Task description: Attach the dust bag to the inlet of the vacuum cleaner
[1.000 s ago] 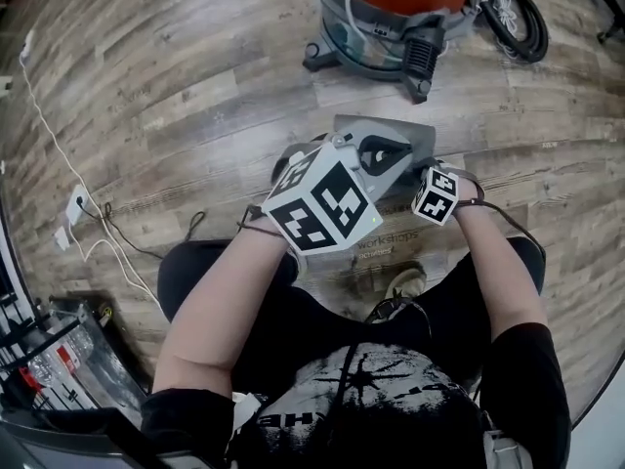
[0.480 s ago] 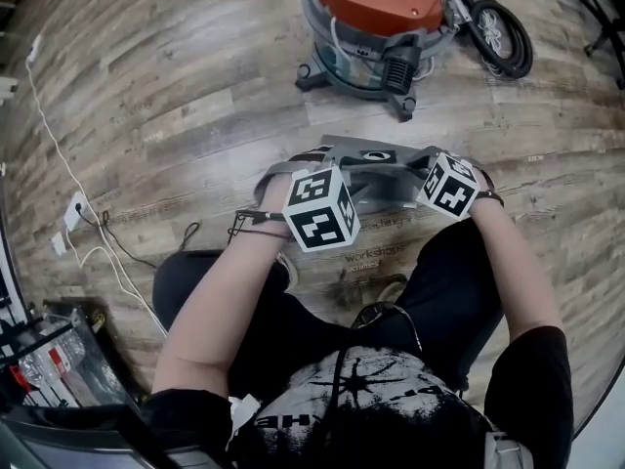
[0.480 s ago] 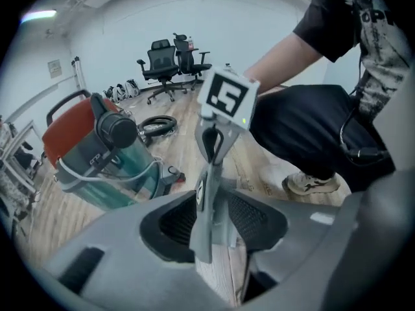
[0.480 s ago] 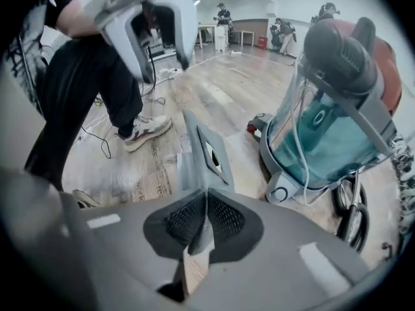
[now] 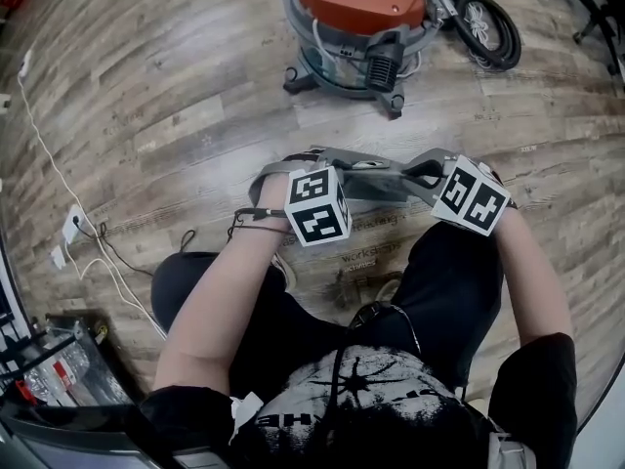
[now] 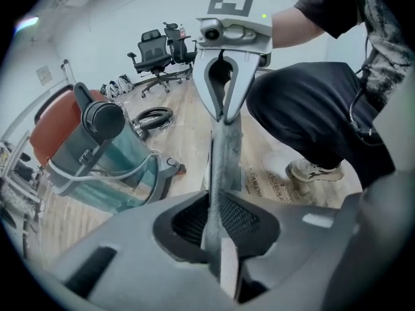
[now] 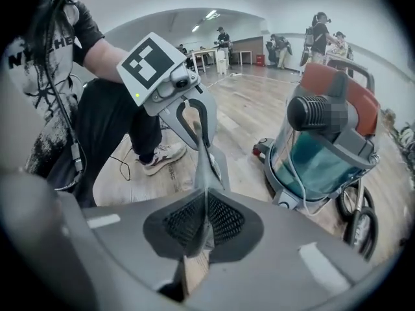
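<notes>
Standing on the wood floor [image 5: 176, 96], well ahead: vacuum cleaner [image 5: 359, 22]. Dust bag [image 5: 376, 182] is held off the floor between both grippers. It is likely light and limp, so grip the stiffer edges. Left gripper [image 6: 217, 238] has just been closing, bag edge pinched; right gripper [image 7: 202, 229] is clamped on the opposite edge.

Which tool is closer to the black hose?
Right. The right tool holds the dust bag this side of the hose; the left tool, jaws just closed on the bag's other end, is farther left.
</notes>
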`<state>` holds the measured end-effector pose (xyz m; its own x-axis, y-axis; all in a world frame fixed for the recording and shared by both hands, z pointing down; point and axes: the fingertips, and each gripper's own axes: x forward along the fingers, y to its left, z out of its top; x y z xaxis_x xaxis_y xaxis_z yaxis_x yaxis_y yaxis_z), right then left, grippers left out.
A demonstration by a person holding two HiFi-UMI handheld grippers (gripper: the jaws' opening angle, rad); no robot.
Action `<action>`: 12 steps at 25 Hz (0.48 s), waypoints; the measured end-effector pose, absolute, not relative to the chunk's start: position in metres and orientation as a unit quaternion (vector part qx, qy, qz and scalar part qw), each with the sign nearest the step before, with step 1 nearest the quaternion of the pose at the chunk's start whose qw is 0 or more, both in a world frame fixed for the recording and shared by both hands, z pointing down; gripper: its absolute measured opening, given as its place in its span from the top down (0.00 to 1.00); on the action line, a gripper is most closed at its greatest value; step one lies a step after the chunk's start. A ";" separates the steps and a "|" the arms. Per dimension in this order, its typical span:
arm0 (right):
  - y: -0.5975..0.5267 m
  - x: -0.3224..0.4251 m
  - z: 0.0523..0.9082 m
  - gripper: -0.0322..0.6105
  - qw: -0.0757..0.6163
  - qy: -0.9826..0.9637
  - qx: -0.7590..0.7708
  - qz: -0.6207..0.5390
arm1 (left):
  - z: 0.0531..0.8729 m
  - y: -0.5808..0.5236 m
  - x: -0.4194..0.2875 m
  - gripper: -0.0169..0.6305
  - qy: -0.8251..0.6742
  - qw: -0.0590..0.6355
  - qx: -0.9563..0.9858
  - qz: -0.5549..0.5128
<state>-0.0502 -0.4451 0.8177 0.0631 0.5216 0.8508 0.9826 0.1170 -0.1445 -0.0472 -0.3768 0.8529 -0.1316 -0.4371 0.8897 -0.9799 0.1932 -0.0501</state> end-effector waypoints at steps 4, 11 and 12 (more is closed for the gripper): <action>-0.448 -0.056 0.814 0.92 0.403 -0.631 -0.597 -0.288 | 0.848 -0.379 -0.054 0.92 -0.667 0.380 0.528 0.362; -0.445 -0.060 0.801 0.89 0.389 -0.633 -0.603 -0.290 | 0.834 -0.377 -0.063 0.93 -0.680 0.377 0.518 0.357; -0.444 -0.061 0.795 0.86 0.383 -0.634 -0.606 -0.289 | 0.829 -0.377 -0.066 0.93 -0.682 0.375 0.516 0.357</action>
